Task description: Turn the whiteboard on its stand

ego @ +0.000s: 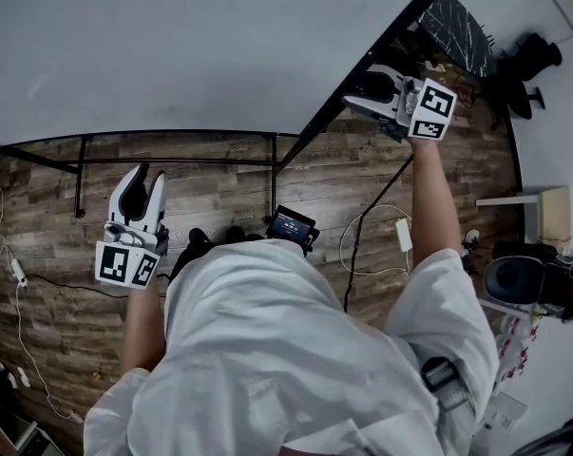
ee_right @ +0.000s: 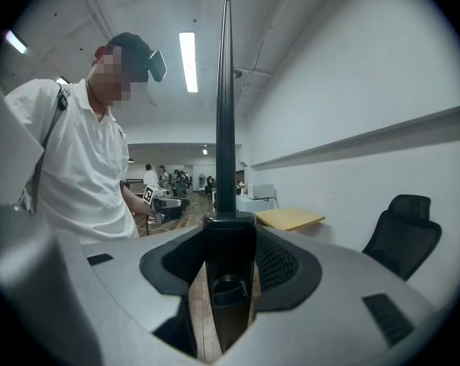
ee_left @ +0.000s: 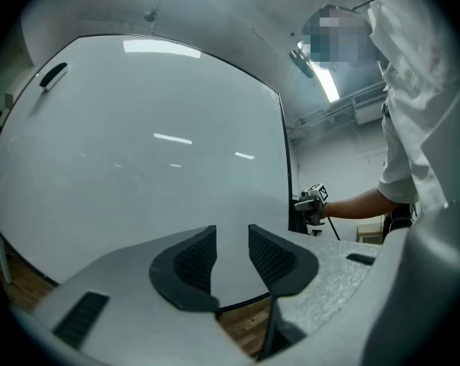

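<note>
here, right gripper (ego: 362, 91) outstretched, clamping whiteboard (ego: 191, 46)

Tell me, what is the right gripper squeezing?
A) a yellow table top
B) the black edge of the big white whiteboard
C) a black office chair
B: in the right gripper view, the right gripper has its jaws clamped on the black edge of the big white whiteboard.

Wood-plank floor (ego: 219, 179) with a looping white cable (ego: 362, 224) and a white adapter (ego: 403, 235). Black office chair (ee_right: 403, 231) near a tan table (ee_right: 289, 218). Long ceiling light (ee_right: 188, 61) overhead.
</note>
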### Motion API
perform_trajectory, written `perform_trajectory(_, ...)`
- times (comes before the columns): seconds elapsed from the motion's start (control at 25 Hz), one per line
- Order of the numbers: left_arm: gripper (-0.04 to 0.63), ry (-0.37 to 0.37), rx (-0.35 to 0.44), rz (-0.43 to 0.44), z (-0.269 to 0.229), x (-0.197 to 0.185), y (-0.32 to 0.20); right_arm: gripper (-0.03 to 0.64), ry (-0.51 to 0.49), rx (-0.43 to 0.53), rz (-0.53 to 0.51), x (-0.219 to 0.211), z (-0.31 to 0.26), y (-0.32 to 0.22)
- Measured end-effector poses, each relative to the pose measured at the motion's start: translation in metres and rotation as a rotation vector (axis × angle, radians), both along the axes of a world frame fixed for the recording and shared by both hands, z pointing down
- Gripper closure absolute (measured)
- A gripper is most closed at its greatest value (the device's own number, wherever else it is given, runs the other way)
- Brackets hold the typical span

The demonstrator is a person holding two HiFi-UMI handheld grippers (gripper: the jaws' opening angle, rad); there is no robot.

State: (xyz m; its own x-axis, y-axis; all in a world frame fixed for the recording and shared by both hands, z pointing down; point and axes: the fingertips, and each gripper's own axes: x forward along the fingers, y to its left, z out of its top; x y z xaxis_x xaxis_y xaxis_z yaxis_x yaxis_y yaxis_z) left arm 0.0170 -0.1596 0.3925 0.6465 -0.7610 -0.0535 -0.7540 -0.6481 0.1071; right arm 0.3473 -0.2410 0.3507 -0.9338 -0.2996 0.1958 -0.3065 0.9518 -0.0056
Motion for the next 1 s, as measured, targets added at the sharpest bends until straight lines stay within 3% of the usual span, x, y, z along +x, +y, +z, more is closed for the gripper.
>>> perform_trajectory(0.68,0.460,-0.015,-0.013,0.047,-0.001,0.019,0.002,0.425,-0.005,-0.009,0.064,0.056,-0.004,0.018)
perform_trajectory(1.0,0.460,-0.012,-0.020,0.086,0.007,0.031,-0.002,0.425,-0.008,0.004,0.084,0.063,0.001,0.014)
